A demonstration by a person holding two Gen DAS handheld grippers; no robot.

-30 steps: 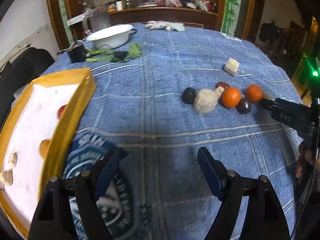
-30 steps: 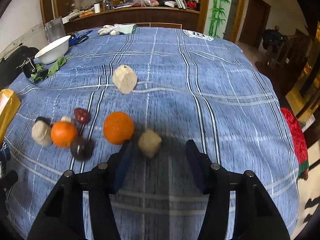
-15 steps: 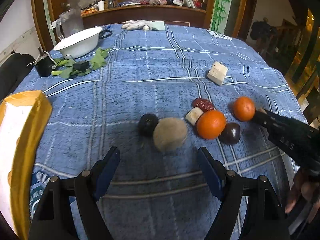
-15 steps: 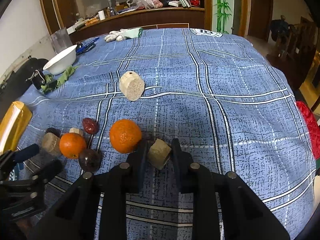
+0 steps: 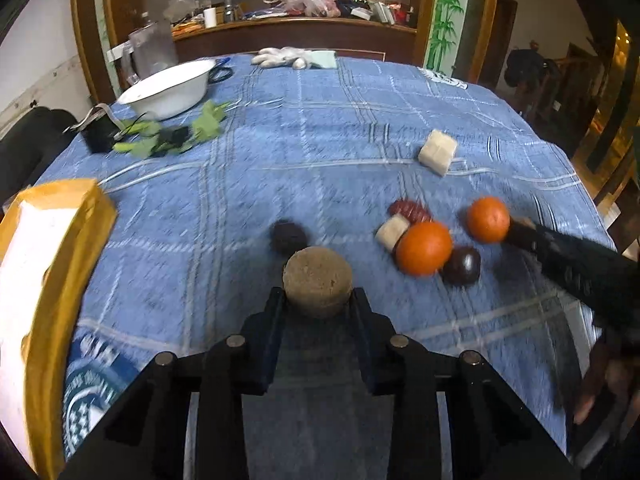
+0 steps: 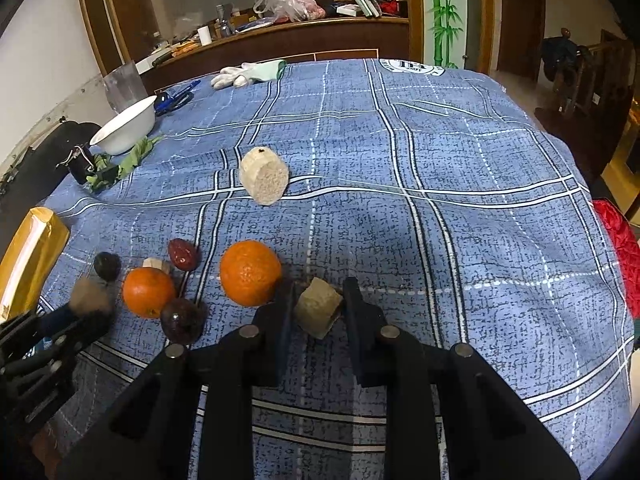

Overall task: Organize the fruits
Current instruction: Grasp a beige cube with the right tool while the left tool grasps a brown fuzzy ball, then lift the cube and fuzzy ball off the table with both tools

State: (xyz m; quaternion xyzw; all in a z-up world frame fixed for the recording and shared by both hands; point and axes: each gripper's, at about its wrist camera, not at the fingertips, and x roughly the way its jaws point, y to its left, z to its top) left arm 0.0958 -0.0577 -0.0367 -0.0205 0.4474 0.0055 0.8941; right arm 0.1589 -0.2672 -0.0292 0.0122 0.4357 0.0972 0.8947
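The left gripper (image 5: 318,300) is now clamped on the big round tan chunk (image 5: 318,278), its fingers pressed against both sides; half a second ago those fingers stood wide apart with the chunk lying free ahead of them. The right gripper (image 6: 318,300) is likewise closed on a small tan chunk (image 6: 319,306), which it had already pinched half a second ago and which a second ago still sat loose between open fingers. So both pieces are secured but, as far as I can judge, neither is lifted: each seems to sit on the blue checked tablecloth (image 6: 440,168).

In the left wrist view, just past the held chunk at about 11 o'clock lies a dark round fruit (image 5: 288,236). At 2 o'clock a cluster sits close together: a dark plum-like fruit (image 5: 462,264) touching the nearer orange (image 5: 424,248), a small pale cube (image 5: 392,232) and a red date (image 5: 410,210) behind it, and the second orange (image 5: 488,219) beside the right gripper's tip. Further off at 1 o'clock is a pale cylinder piece (image 5: 438,152), alone. The yellow-rimmed tray (image 5: 60,264) waits at 9 o'clock, the likely destination. Far back at 11 o'clock stands a white bowl (image 5: 168,90) with green leaves (image 5: 200,128) in front.

The grasp stage looks finished for two items; carrying them to the tray is probably next, with seven pieces left on the cloth.
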